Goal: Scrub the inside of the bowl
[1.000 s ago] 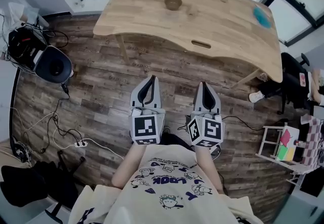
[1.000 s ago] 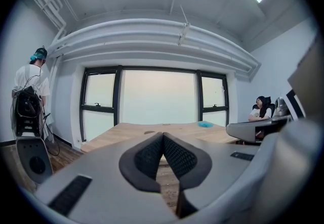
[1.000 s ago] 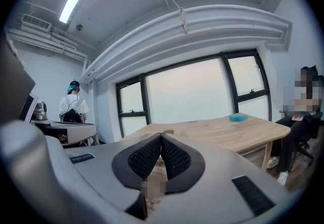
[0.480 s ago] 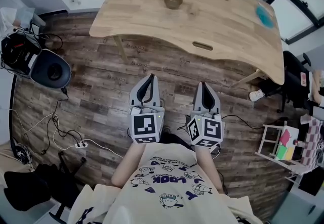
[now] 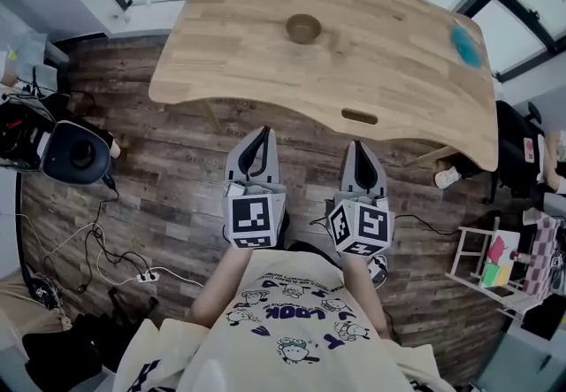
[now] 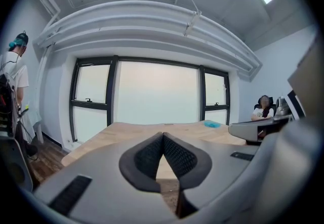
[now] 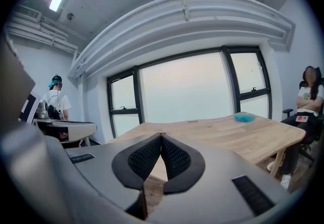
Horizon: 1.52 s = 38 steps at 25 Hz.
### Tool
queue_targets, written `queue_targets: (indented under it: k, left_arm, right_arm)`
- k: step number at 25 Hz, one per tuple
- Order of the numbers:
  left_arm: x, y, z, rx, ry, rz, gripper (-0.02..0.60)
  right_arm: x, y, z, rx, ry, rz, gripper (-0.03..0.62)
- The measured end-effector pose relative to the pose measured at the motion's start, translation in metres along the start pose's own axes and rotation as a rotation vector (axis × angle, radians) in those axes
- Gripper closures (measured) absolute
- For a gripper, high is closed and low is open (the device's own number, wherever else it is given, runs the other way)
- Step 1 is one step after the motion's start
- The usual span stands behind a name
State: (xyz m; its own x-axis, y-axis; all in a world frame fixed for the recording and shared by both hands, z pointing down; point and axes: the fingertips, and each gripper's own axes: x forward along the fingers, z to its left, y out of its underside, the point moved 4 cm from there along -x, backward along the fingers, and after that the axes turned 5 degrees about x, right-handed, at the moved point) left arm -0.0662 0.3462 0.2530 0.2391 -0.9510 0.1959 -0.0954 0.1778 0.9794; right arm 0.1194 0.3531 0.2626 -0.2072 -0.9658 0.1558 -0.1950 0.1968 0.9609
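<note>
A small brown bowl (image 5: 303,27) stands on the far middle of the wooden table (image 5: 265,72). A turquoise scrub pad (image 5: 464,44) lies near the table's far right corner, also seen as scrub pad (image 6: 212,124) and scrub pad (image 7: 244,117). My left gripper (image 5: 262,133) and right gripper (image 5: 359,149) are held side by side over the floor, just short of the table's near edge. Both point at the table with jaws shut and nothing between them, as the left gripper (image 6: 162,135) and right gripper (image 7: 161,135) views show.
A dark round device (image 5: 78,153) and loose cables (image 5: 106,240) lie on the wood floor at the left. A cart with coloured items (image 5: 504,262) stands at the right. A seated person (image 7: 307,97) is at the right, a standing person (image 6: 12,76) at the left.
Both grippers have moved forward toward the table; its near edge has come closer to them and the bowl sits lower in the head view. Jaws stay shut.
</note>
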Motion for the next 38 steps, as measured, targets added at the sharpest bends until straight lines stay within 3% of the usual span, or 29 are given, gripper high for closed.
queue_targets:
  k: [15,38]
  left_arm:
    - [0.072,0.006,0.045,-0.026,0.033,0.051,0.554]
    - [0.221,0.005,0.055,-0.060,-0.090,0.165,0.554]
  right_arm:
    - [0.075,0.002,0.001,-0.005,0.069,0.049,0.602]
    - [0.230,-0.019,-0.081,0.007,0.017,0.130,0.600]
